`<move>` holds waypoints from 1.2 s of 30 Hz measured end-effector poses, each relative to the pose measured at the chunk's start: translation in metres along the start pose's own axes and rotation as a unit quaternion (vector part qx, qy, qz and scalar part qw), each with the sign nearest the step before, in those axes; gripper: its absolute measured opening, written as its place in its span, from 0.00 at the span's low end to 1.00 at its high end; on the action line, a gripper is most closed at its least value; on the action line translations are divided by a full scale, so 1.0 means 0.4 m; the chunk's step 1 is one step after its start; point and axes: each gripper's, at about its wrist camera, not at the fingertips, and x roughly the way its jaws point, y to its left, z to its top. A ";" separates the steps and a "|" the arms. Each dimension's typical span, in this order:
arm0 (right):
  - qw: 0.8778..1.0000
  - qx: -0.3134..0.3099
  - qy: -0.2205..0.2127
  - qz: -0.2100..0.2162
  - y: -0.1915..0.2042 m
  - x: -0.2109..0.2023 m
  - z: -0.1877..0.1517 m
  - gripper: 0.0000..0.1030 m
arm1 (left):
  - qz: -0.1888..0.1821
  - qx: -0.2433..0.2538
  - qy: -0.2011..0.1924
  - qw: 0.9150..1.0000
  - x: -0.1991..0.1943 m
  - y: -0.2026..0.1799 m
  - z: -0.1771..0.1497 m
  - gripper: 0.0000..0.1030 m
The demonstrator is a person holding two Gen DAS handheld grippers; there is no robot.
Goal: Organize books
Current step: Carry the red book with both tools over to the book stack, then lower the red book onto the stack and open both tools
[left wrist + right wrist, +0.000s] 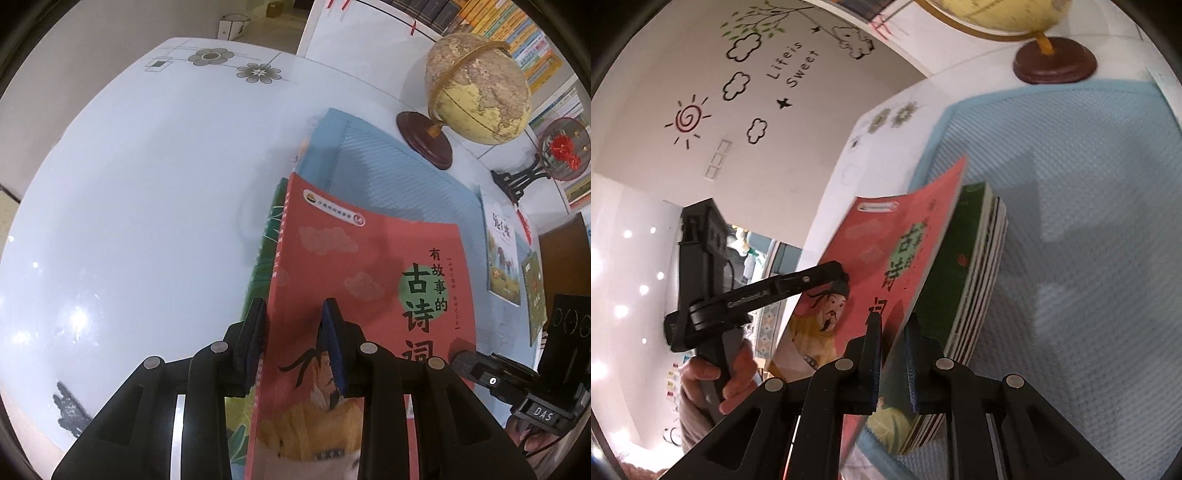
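A red book (369,280) with Chinese title and a drawn bearded man on its cover is held tilted above a stack of books with a green cover (945,280). My left gripper (295,314) is shut on the red book's spine edge. My right gripper (892,332) is shut on the red book's (871,254) opposite edge. The stack lies on a light blue mat (1089,221). The left gripper also shows in the right wrist view (827,271) at the cover's left.
A globe (476,88) on a dark wooden base stands beyond the mat. Two picture books (502,251) lie at the mat's right. A red ornament on a black stand (554,155) sits by bookshelves. White glossy table (129,203) stretches left.
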 end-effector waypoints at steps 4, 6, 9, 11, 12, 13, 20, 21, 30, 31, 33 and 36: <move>1.000 0.010 0.007 -0.010 -0.018 0.021 -0.010 0.12 | -0.025 -0.007 0.003 1.000 0.005 0.003 0.002 0.27; 1.000 0.019 0.012 0.000 -0.025 0.030 -0.019 0.12 | -0.018 -0.007 0.001 1.000 0.005 -0.003 0.003 0.27; 1.000 0.015 0.012 -0.013 -0.022 0.041 -0.024 0.12 | 0.021 0.012 0.001 1.000 0.012 -0.020 0.001 0.27; 1.000 0.019 0.014 -0.014 -0.026 0.041 -0.024 0.12 | 0.028 0.017 0.004 0.999 0.016 -0.026 0.004 0.30; 0.999 0.027 0.012 -0.012 -0.034 0.039 -0.025 0.12 | 0.029 0.016 0.004 0.999 0.016 -0.027 0.003 0.30; 0.999 0.033 0.014 -0.013 -0.035 0.042 -0.024 0.12 | 0.030 0.017 0.004 0.999 0.016 -0.028 0.004 0.30; 0.999 0.047 0.006 -0.012 -0.056 0.033 -0.025 0.12 | 0.048 0.033 -0.004 0.998 -0.003 -0.052 0.001 0.30; 0.999 0.050 0.005 -0.011 -0.057 0.032 -0.025 0.12 | 0.050 0.036 -0.006 0.998 -0.006 -0.058 0.000 0.30; 0.998 0.063 -0.009 0.004 -0.074 -0.021 -0.023 0.58 | 0.058 0.027 -0.025 0.998 -0.030 -0.111 0.016 0.35; 0.998 0.065 -0.023 -0.001 -0.082 -0.044 -0.022 0.58 | 0.054 0.026 -0.027 0.998 -0.031 -0.125 0.021 0.37; 0.996 0.077 -0.037 -0.005 -0.112 -0.089 -0.017 0.58 | 0.050 0.024 -0.025 0.998 -0.024 -0.155 0.034 0.49; 0.993 0.105 -0.055 -0.008 -0.180 -0.164 -0.010 0.58 | 0.043 0.032 -0.028 0.998 -0.011 -0.222 0.047 0.58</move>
